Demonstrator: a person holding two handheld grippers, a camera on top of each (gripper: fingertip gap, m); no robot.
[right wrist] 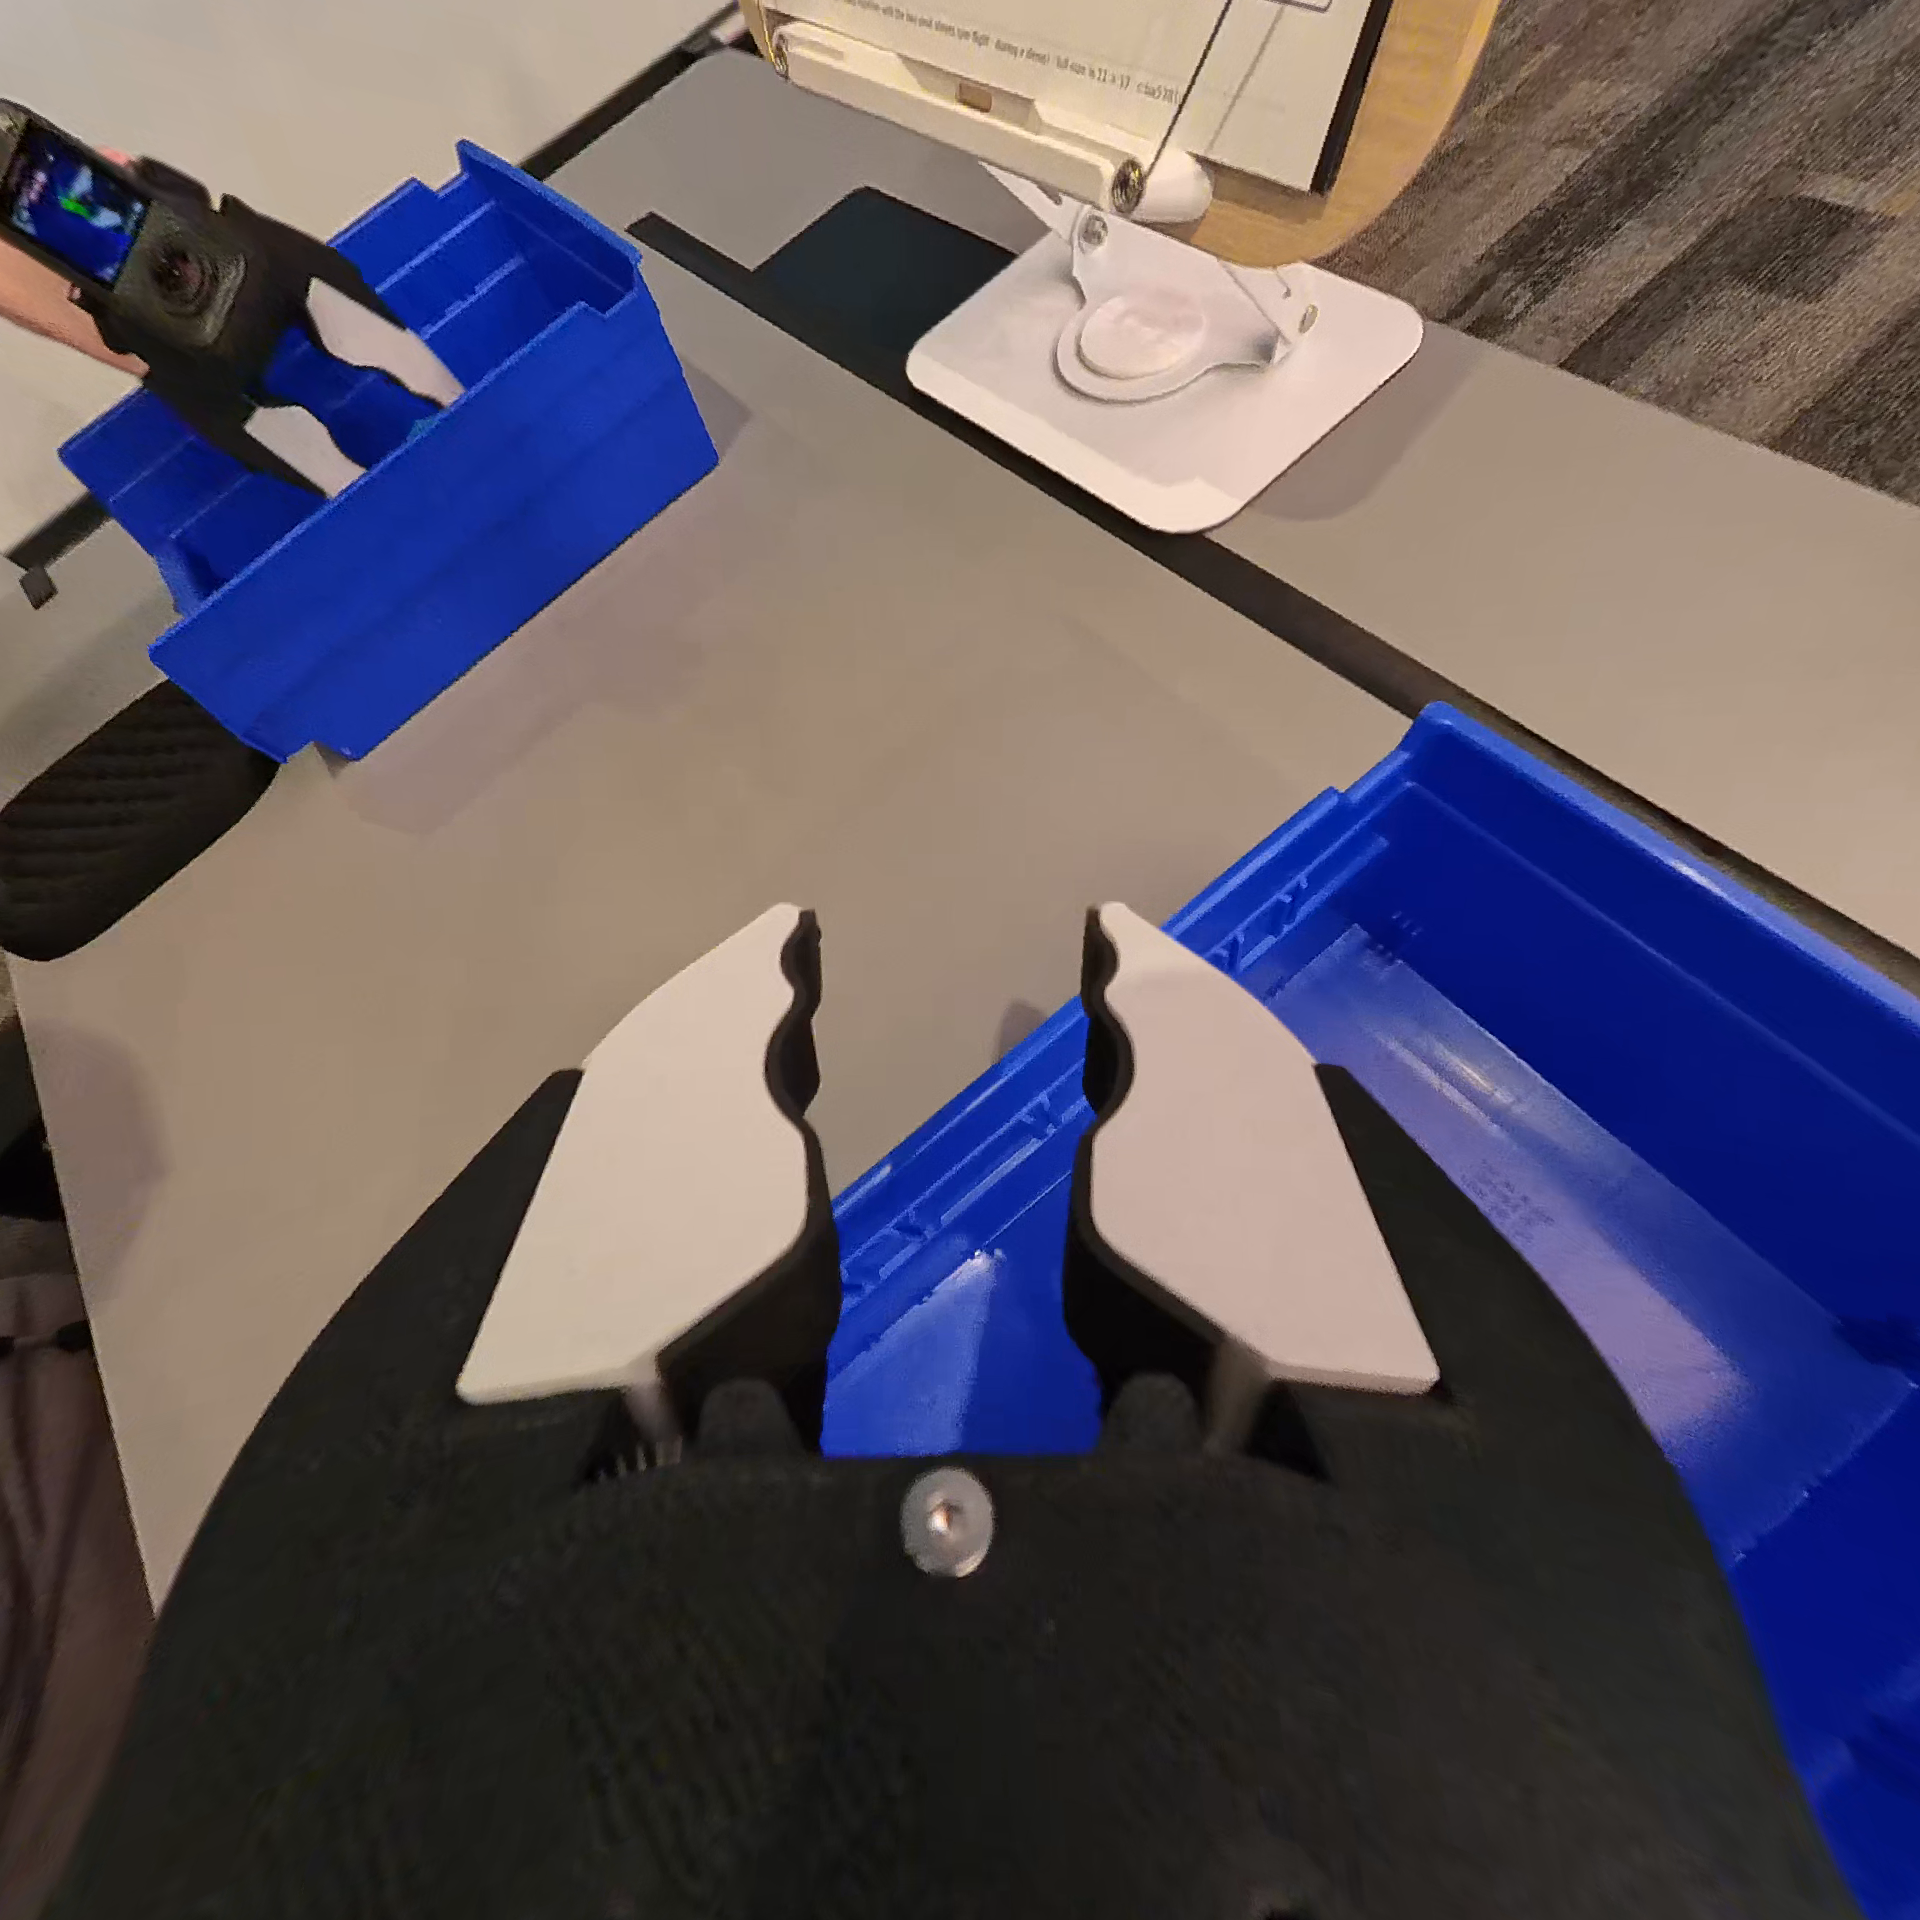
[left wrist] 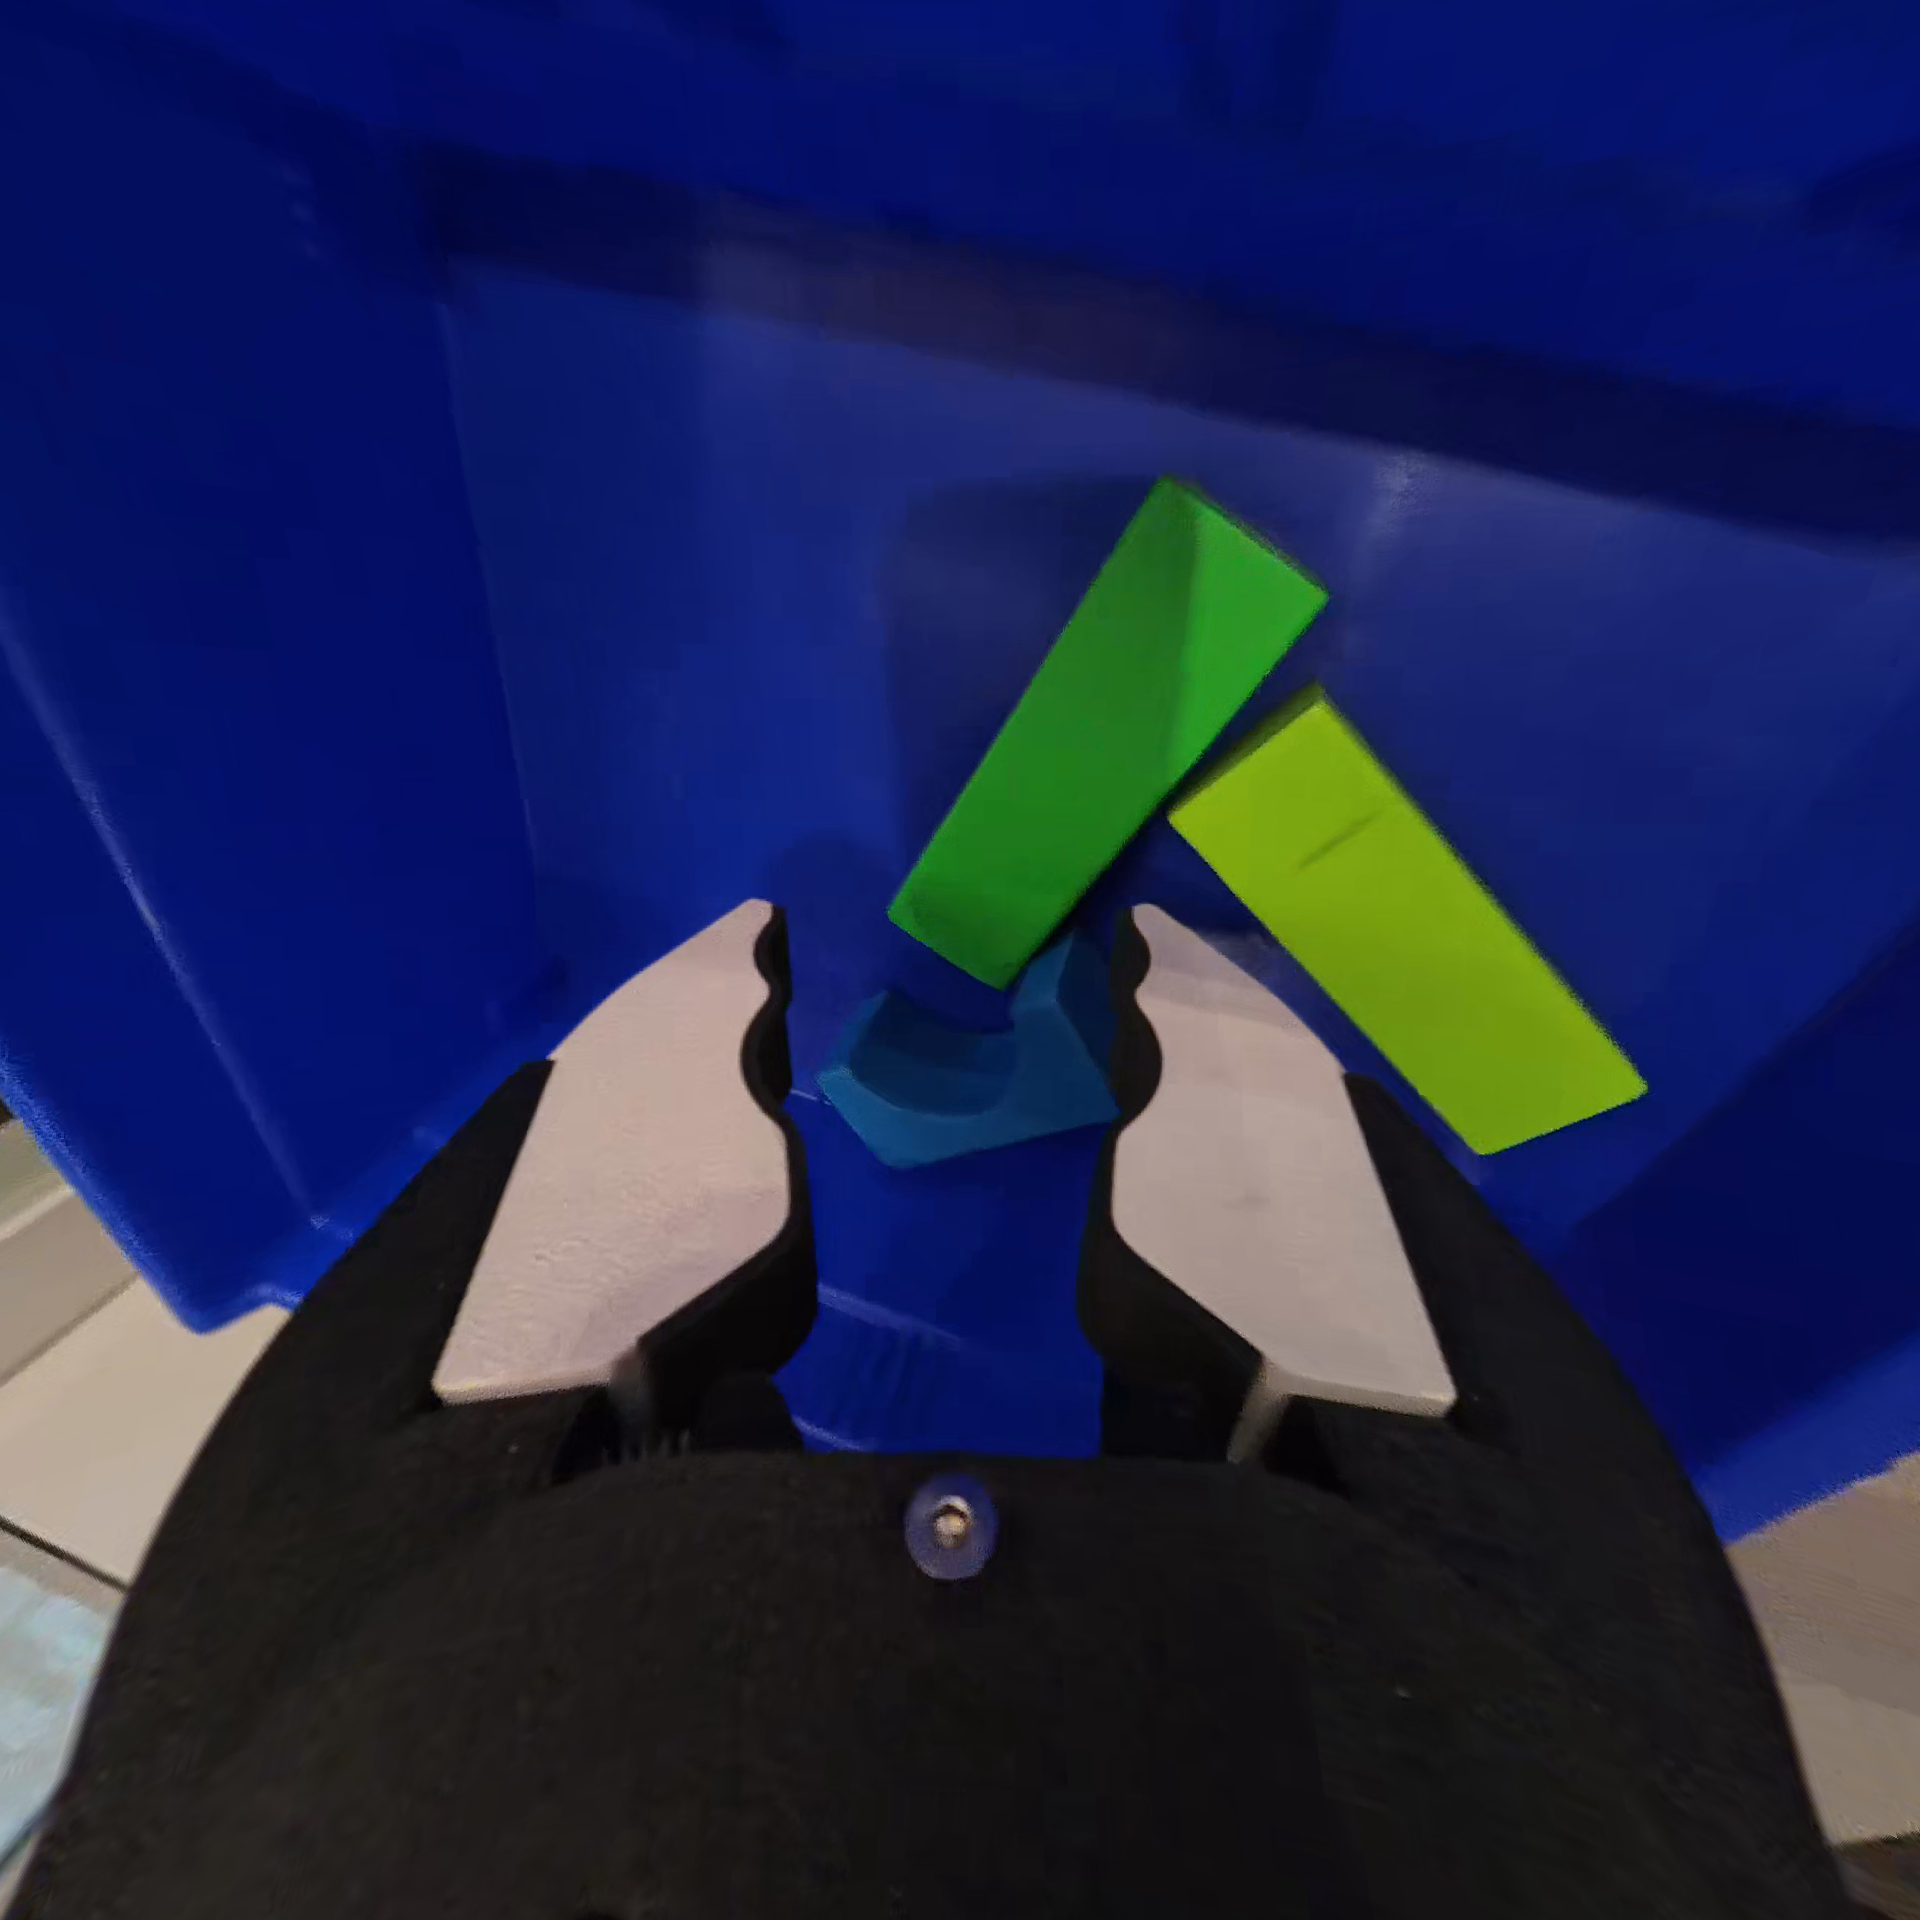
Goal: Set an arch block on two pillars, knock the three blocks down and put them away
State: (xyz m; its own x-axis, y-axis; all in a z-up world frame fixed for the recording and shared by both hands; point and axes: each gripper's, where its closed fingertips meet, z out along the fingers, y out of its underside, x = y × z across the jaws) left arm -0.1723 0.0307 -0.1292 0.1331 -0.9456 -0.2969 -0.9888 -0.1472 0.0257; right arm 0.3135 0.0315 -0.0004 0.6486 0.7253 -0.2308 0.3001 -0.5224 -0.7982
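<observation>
Left tool (left wrist: 951,920), jaws spread and empty, over blue bin (left wrist: 623,623) w/ arch block (left wrist: 935,1101) and both green pillars (left wrist: 1101,727) inside (right tool (right wrist: 951,920) likewise spread): lift straight out, clear of bin wall.

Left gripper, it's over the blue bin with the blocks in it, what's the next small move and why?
Probably lift the left gripper straight up out of the bin. Its jaws are open and empty, and the arch block, dark green block and lime block all lie inside already.
</observation>
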